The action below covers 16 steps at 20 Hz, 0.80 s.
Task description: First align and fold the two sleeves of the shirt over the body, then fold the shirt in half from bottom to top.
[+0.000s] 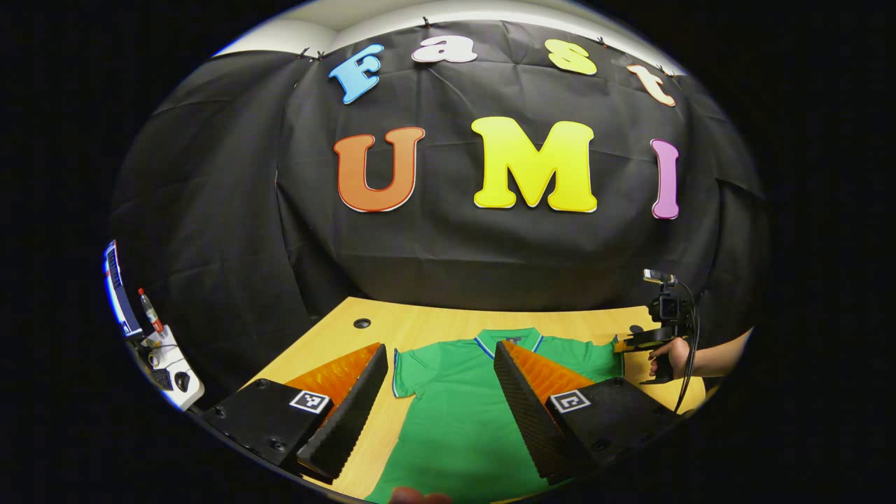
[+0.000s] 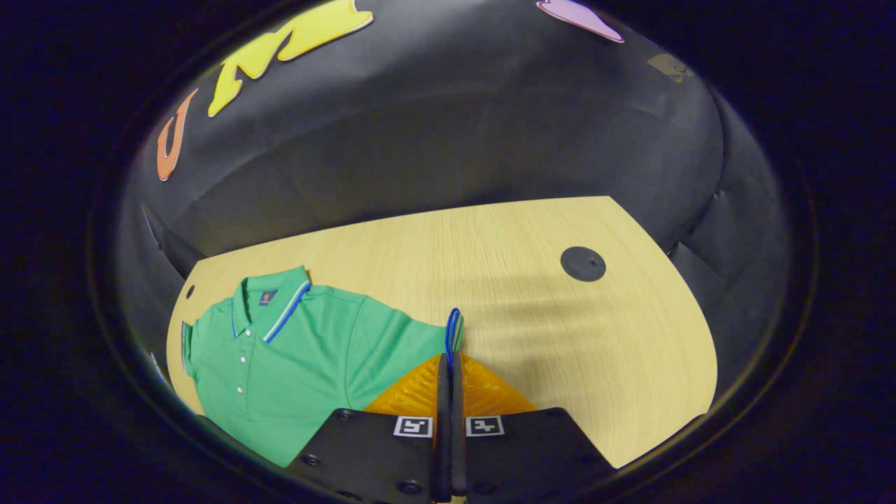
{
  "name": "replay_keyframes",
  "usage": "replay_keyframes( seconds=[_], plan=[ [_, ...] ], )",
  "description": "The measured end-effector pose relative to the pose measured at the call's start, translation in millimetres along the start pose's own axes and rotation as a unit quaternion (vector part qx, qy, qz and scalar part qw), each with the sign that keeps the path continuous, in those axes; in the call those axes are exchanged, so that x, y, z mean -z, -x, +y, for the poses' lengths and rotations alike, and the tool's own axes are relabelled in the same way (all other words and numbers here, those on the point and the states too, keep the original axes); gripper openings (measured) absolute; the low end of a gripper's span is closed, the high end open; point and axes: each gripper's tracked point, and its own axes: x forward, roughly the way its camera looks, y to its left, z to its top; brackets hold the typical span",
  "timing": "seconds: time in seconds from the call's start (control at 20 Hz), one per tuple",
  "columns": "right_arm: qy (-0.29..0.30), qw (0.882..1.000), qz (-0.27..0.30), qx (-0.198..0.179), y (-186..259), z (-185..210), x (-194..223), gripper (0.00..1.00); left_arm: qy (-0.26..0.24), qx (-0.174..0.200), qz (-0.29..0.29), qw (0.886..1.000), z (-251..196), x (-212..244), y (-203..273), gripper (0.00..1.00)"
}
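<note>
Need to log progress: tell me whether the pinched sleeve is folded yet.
Not folded: sleeve still spread sideways off the shirt, its edge pinched by the right gripper.

Pale wooden table (image 2: 560, 322) before black cloth wall (image 1: 490, 259)

The left claw (image 1: 441, 392) gapes wide above the green polo shirt (image 1: 458, 413), lying flat on the wooden bench (image 1: 420, 325).

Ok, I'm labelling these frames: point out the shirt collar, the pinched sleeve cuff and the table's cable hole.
Collar (image 2: 269, 308): right gripper view, on its striped edge.
Sleeve cuff (image 2: 453, 329): right gripper view, on the blue-trimmed hem above the fingers.
Cable hole (image 2: 583, 264): right gripper view, on the dark round cap.
</note>
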Motion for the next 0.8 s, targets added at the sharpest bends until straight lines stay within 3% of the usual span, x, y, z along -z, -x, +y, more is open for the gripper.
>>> replay_keyframes(
  seconds=[0.35,0.8],
  plan=[
    [0.01,0.999,-0.023,-0.042,26,67,-31,0.02,0.016,-0.017,-0.004,1.0,19,1,9,0.98],
    [0.046,0.995,0.0,-0.093,19,169,-13,0.03,0.04,-0.081,-0.007,0.996,78,6,35,0.98]
  ],
)
